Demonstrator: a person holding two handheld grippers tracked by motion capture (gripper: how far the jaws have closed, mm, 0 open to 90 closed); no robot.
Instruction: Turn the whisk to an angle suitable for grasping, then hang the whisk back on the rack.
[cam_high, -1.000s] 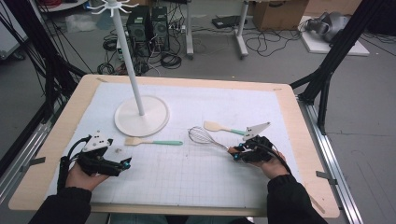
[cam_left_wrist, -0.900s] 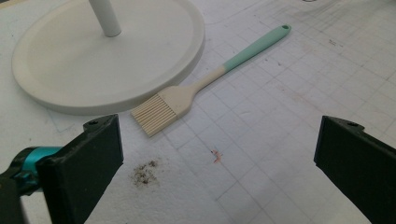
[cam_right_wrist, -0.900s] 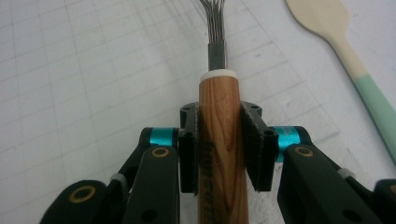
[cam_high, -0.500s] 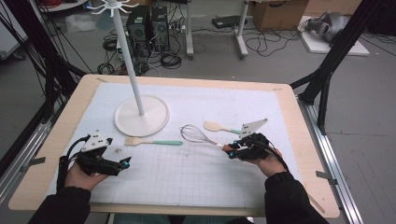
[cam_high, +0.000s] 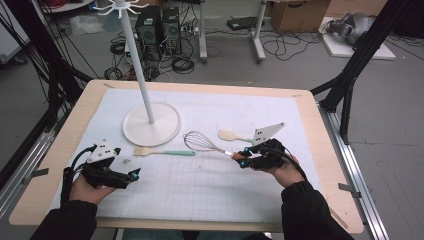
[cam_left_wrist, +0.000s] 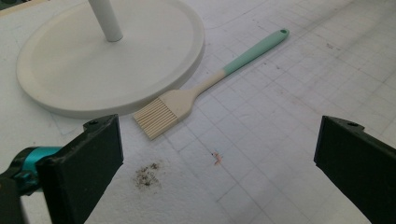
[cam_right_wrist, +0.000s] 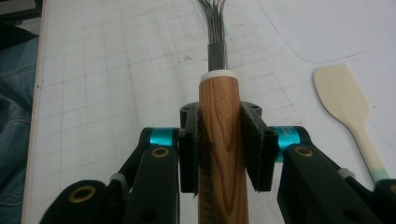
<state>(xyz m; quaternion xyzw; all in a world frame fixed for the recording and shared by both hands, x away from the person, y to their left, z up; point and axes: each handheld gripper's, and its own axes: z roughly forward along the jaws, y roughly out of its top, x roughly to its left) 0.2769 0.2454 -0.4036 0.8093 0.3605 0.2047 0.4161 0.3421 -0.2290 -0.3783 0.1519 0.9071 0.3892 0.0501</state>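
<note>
No readable text, label, brand, number or sign is being shown anywhere in these views. A dark imprint is being carried on the wooden handle of the whisk (cam_right_wrist: 223, 154), just where it is being clamped by the right tool (cam_right_wrist: 223, 149), but its characters are too blurred and too far covered to be made out. Only a printed grid of plain lines, with no figures or lettering, is being displayed on the white mat (cam_high: 210, 185) that is lying over the desk (cam_high: 320, 150).
</note>
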